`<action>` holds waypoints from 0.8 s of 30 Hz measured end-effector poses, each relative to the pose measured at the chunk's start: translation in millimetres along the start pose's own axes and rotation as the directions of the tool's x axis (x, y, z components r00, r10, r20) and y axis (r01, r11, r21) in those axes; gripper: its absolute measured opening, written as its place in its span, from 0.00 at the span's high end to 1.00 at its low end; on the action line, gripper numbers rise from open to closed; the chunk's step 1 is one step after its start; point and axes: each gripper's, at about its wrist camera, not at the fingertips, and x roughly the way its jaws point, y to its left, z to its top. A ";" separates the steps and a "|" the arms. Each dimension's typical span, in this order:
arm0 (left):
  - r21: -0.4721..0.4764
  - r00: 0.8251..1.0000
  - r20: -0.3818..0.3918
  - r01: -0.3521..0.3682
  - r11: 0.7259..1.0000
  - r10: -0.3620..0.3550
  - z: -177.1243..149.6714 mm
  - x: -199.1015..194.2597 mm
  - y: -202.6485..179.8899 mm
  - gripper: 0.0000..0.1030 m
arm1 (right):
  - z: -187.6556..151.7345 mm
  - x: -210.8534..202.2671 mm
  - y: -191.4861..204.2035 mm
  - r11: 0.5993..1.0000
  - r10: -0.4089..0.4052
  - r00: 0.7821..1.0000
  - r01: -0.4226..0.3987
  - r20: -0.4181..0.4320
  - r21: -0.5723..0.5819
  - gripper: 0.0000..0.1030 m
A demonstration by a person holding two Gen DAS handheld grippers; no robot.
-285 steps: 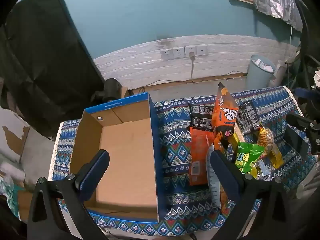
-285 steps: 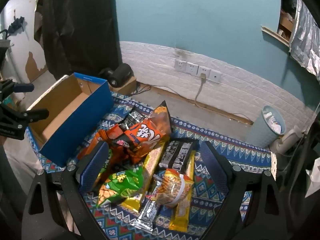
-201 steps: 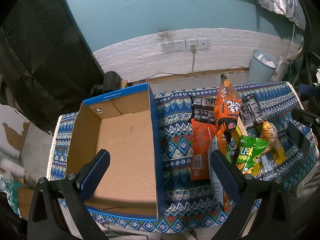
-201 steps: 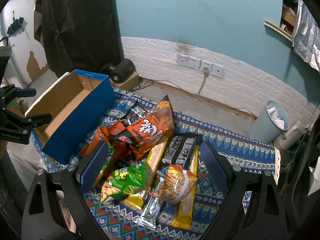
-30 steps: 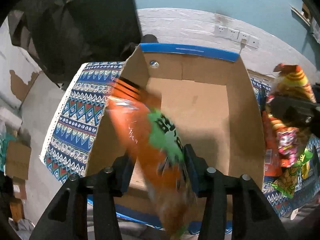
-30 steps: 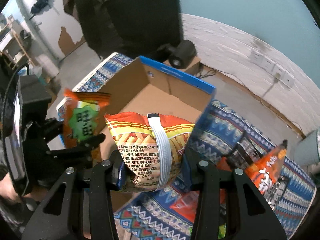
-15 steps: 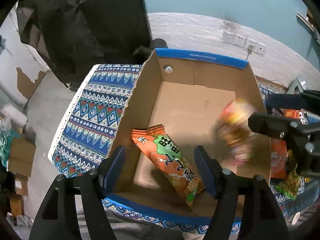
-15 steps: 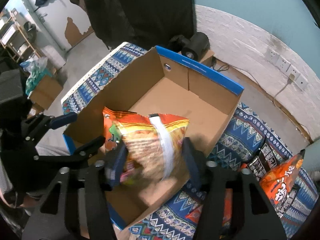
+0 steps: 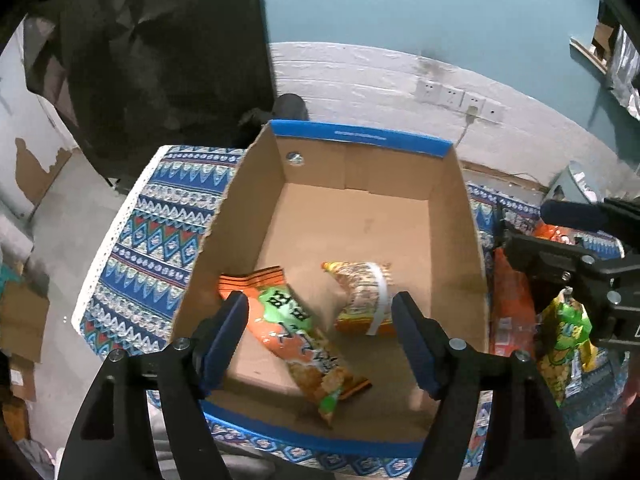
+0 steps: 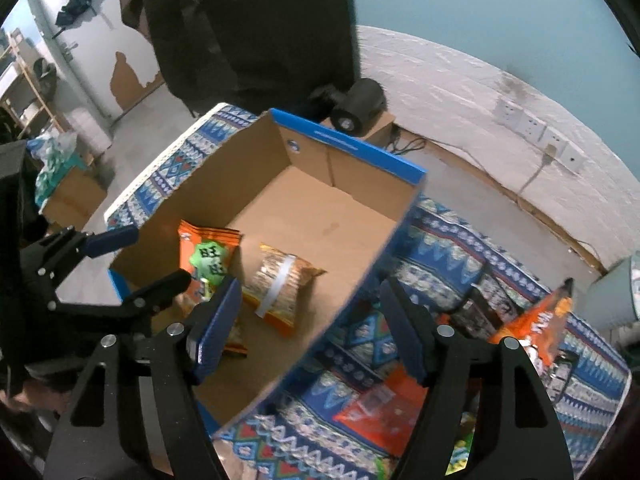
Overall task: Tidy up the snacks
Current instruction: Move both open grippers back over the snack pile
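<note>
cardboard box (image 9: pixel 456 216) holds two snack bags (image 9: pixel 296 328); left gripper (image 9: pixel 320 336) and right gripper (image 10: pixel 308 328) both wide, empty

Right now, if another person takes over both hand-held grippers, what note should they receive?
Left hand-held gripper: open, holds nothing, above the near end of the cardboard box.
Right hand-held gripper: open, holds nothing, over the box's right wall.
Done: the orange-green snack bag and the yellow-orange packet with a white band lie inside the box.
Left: the other snacks, such as the orange chip bag, lie on the patterned cloth to the right.
</note>
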 end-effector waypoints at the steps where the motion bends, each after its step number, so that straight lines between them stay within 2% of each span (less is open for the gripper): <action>1: -0.006 1.000 0.000 0.011 1.000 -0.011 0.9 -0.5 -1.6 0.27 | -1.9 -2.0 -3.1 1.000 -0.003 1.000 0.003 0.001 0.004 0.29; 7: -0.013 0.998 0.011 0.068 0.998 -0.068 4.8 -8.4 -18.4 0.27 | -15.9 -20.7 -32.0 0.998 -0.030 0.999 0.029 0.021 0.047 0.29; 24: 0.123 0.991 0.009 0.128 0.984 -0.130 4.8 -18.6 -97.7 0.27 | -76.1 -72.7 -121.0 0.976 -0.125 0.992 0.116 0.035 0.183 0.29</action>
